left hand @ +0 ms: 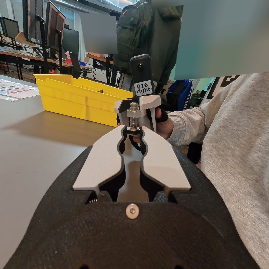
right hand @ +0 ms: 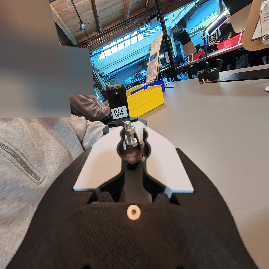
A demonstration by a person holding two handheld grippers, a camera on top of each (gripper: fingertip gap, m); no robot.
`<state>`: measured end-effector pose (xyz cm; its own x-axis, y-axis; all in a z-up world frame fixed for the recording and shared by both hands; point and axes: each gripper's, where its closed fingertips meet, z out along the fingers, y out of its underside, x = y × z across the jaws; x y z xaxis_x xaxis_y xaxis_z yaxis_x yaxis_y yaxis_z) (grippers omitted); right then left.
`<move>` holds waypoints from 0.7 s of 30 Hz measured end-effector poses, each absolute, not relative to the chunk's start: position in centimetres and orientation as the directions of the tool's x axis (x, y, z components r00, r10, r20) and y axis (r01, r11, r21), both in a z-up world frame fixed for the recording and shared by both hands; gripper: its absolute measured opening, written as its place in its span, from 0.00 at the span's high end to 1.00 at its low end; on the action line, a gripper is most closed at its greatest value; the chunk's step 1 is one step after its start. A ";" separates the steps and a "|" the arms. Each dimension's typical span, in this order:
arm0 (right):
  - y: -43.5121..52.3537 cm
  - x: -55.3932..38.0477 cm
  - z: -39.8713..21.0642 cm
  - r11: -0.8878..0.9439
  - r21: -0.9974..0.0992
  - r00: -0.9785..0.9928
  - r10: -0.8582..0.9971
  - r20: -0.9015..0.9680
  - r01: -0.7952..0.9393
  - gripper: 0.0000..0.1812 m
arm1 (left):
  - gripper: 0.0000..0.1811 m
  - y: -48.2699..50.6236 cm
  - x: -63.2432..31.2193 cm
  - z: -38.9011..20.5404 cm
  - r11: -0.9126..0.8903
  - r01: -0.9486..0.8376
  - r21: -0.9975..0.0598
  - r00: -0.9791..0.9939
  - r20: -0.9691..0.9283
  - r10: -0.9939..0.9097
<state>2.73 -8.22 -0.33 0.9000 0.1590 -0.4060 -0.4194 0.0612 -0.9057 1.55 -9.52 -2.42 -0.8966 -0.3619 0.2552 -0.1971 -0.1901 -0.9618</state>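
A silver threaded bolt (left hand: 133, 120) stands upright above the grey table (left hand: 43, 145). My left gripper (left hand: 133, 129) is shut on its lower end, at the head. My right gripper (left hand: 133, 112) faces it from the far side, its fingers closed about a hex nut (left hand: 133, 113) partway up the thread. In the right wrist view, my right gripper (right hand: 132, 132) has the nut (right hand: 129, 132) between its tips. The bolt (right hand: 130, 138) runs down into the left gripper (right hand: 132, 143) just beyond. A hand in a grey sleeve (left hand: 189, 123) holds the right gripper.
A yellow bin (left hand: 72, 99) stands on the table behind the grippers and also shows in the right wrist view (right hand: 145, 100), with a blue bin (right hand: 158, 84) behind it. A printed sheet (left hand: 14, 90) lies far left. Black boxes (right hand: 209, 75) sit far right. A person with a backpack (left hand: 135, 36) stands beyond. Only a small space, under 4 cm, lies between the two pairs of fingers.
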 end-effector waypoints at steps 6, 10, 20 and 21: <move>-8.2 2.7 -0.3 0.060 -0.905 0.899 0.162 -0.407 -0.421 0.87 | 0.91 -9.5 1.6 -2.4 -0.190 -0.196 -0.962 -0.897 0.254 -0.363; -8.2 2.7 -0.3 0.060 -0.904 0.898 0.163 -0.409 -0.423 0.87 | 0.91 -9.5 1.6 -2.4 -0.191 -0.197 -0.962 -0.896 0.255 -0.363; -8.1 2.5 -0.5 0.043 -0.909 0.900 0.166 -0.403 -0.415 0.86 | 0.91 -9.4 1.7 -2.4 -0.197 -0.200 -0.960 -0.894 0.261 -0.365; -8.1 2.5 -0.5 0.043 -0.909 0.900 0.166 -0.404 -0.416 0.86 | 0.91 -9.4 1.7 -2.4 -0.197 -0.199 -0.960 -0.894 0.261 -0.365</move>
<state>2.47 -8.11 -0.50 0.8996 0.1665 -0.4037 -0.4156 0.0430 -0.9085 1.71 -9.43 -2.37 -0.8937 -0.3654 0.2605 -0.1994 -0.1968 -0.9600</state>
